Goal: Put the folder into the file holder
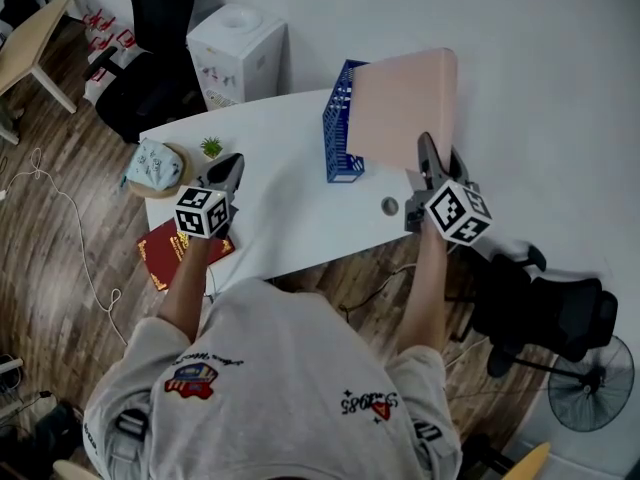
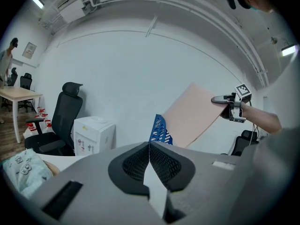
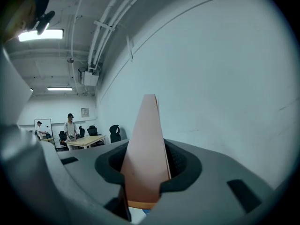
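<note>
The pink folder [image 1: 405, 108] was found pinched at its near right corner by the right gripper [image 1: 438, 160], with the pads pressed on both faces and the sheet rising between them in the right gripper view. The left gripper [image 1: 230, 168] was held over the near left part of the white table [image 1: 290, 238], its jaws pressed together on nothing. The folder was carried in the air above the far right part of the table, its lower left corner at the top of the blue file holder [image 1: 340, 118]; whether that corner had entered a slot could not be told. Step in hand, as judged: lining up the folder and lowering it into the holder. To do it well, the sheet should be rolled upright until its plane matches the slot dividers, the lower edge brought level over one slot, then lowered straight, the grip being kept until the edge is seated. The holder looked light and unbraced, so a sideways push on its wall was to be avoided; the idle left gripper could be used to steady it. The long axis was seen to slope from the holder, low and left, up to the right gripper, high and right, with the broad face tilted rather than upright
</note>
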Action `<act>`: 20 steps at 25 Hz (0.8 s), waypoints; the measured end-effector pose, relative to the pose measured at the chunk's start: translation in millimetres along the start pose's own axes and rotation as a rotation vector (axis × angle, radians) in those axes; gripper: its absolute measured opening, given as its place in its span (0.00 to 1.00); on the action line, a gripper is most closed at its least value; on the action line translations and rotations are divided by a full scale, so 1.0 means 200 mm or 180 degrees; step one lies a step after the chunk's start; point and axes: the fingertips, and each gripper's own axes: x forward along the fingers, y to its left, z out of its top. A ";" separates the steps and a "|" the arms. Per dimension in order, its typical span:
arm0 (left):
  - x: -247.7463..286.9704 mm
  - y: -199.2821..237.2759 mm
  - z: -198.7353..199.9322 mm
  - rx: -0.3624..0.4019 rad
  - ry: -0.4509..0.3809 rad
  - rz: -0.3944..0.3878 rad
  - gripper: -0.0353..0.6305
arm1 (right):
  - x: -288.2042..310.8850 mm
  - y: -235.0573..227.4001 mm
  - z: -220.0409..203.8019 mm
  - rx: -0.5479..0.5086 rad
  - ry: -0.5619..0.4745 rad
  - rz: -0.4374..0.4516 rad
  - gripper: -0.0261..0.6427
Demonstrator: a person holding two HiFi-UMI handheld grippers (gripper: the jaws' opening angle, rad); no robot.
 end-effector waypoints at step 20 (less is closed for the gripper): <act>-0.07 0.11 -0.05 -0.0092 0.0024 0.0088 0.06 | 0.18 0.04 -0.32 -0.0222 0.0435 -0.0028 0.28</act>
